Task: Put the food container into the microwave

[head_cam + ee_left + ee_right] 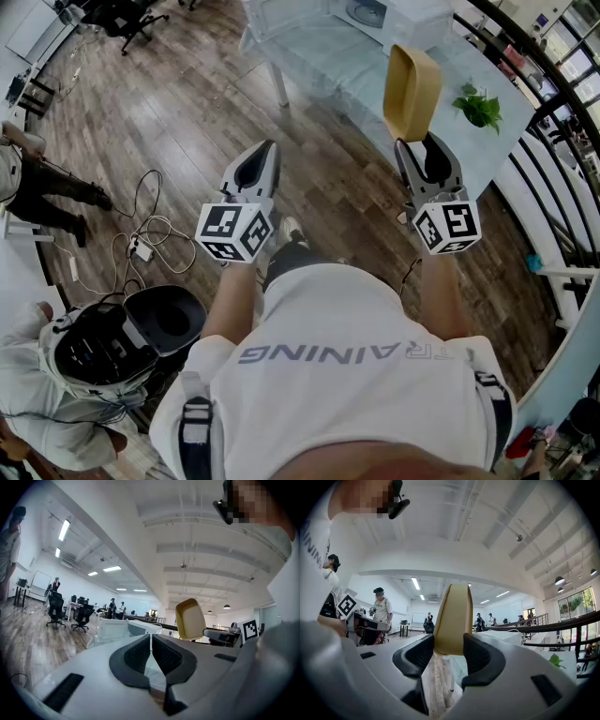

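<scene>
A tan, oblong food container (411,92) stands on edge, pinched at its lower rim by my right gripper (418,142). In the right gripper view the container (453,616) rises between the two black pads (416,654), which are shut on it. My left gripper (266,150) is held level beside it to the left, shut and empty; its jaws meet in the left gripper view (151,641), where the container (190,619) shows to the right. The white microwave (394,14) stands on the white table (309,56) ahead of both grippers.
A green plant (480,108) sits on the table's right end. A black railing (562,178) runs along the right. Cables (145,230) lie on the wooden floor at left, near a crouching person (56,375) with a black device. Office chairs (131,19) stand far left.
</scene>
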Motion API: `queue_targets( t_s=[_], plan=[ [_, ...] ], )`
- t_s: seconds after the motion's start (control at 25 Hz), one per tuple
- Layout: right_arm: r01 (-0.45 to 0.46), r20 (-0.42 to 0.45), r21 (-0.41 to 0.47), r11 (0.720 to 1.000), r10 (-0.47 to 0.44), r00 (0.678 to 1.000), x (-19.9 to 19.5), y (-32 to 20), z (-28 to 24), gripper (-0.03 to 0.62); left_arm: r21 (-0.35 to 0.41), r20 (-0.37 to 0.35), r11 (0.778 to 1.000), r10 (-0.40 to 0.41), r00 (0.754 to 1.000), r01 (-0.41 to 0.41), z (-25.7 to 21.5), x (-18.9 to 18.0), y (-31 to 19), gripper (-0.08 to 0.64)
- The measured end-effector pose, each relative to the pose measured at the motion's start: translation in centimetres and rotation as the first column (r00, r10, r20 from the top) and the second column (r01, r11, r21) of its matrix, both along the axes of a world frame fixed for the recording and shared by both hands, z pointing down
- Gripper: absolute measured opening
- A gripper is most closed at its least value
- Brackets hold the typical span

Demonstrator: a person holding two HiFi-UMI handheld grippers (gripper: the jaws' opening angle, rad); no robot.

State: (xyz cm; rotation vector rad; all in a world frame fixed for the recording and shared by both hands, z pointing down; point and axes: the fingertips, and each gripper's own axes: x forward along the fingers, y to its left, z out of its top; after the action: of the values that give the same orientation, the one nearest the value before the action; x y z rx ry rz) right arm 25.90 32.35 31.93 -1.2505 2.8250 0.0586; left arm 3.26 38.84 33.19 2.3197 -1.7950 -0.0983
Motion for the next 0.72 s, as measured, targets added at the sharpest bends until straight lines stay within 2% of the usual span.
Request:
queue_targets(
  t_s=[0.4, 0.72],
  plan=[
    [0.004, 0.005, 0.002, 1.0, -0.004, 1.0, -0.6, -1.4, 0.3, 0.212, -0.011, 0.005, 1.0, 0.002, 1.0, -0.002, 0.4, -0.4, -1.3, 0.043],
    [0.001, 0.056, -0.043, 0.999, 0.002, 0.998, -0.6, -3.0, 1.1, 0.212, -0.034, -0.006, 0.999, 0.005, 1.0, -0.005, 1.4, -0.8, -2.5, 0.043]
  ],
)
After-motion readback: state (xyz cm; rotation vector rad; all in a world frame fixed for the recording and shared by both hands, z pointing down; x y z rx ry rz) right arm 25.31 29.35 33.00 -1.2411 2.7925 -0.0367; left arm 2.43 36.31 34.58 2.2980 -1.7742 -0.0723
